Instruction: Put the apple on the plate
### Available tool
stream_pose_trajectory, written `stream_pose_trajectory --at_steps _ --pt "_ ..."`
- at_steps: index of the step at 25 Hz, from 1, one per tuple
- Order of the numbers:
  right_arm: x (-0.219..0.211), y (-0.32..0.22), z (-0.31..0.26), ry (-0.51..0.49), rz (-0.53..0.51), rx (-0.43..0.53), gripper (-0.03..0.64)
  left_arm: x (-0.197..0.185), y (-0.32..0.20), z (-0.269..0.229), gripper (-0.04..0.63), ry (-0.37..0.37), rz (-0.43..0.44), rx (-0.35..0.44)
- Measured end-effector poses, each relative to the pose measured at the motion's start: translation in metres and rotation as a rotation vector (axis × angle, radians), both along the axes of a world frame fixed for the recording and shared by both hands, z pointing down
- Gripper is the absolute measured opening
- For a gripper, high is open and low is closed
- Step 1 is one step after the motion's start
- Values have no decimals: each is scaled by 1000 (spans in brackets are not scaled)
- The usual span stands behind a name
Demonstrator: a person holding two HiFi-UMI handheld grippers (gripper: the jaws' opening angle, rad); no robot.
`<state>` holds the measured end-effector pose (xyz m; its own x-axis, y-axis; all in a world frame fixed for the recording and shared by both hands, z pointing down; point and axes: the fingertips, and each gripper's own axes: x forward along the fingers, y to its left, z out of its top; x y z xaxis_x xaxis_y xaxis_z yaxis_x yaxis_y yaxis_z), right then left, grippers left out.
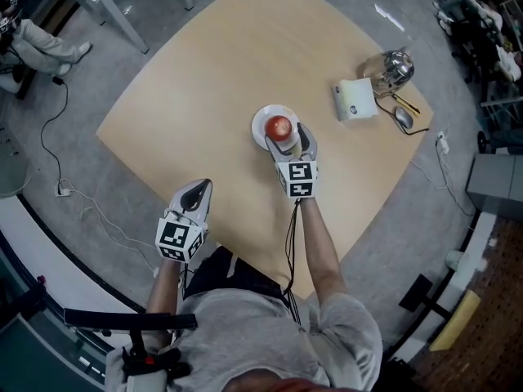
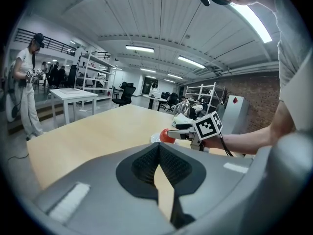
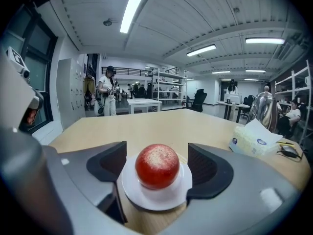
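Apple (image 3: 157, 166) on plate (image 3: 155, 200), between spread jaws of right hand-held gripper (image 3: 156, 155)

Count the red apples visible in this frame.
1. The round red apple sits on the small white round plate near the middle of the pale wooden table, between the open jaws of the right gripper, which do not touch it. No other shows.

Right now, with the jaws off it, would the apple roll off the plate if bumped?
Probably it could: the apple is round and smooth, so a bump may set it rolling. The plate looks shallow with a low rim, so it would offer little stop. The apple's taut, glossy skin suggests it is firm.
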<state>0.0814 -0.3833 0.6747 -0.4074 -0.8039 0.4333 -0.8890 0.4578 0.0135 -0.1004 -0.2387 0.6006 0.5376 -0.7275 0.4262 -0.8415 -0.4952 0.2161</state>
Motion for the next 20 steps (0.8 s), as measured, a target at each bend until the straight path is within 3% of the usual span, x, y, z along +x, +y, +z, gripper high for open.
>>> stream_pose_trajectory --at_steps 13,20 --pt "12 40 -69 -45 27 59 386 -7 24 -56 18 -5 -16 80" --pt "16 56 -77 -54 37 81 357 -14 28 -55 18 1 -20 100"
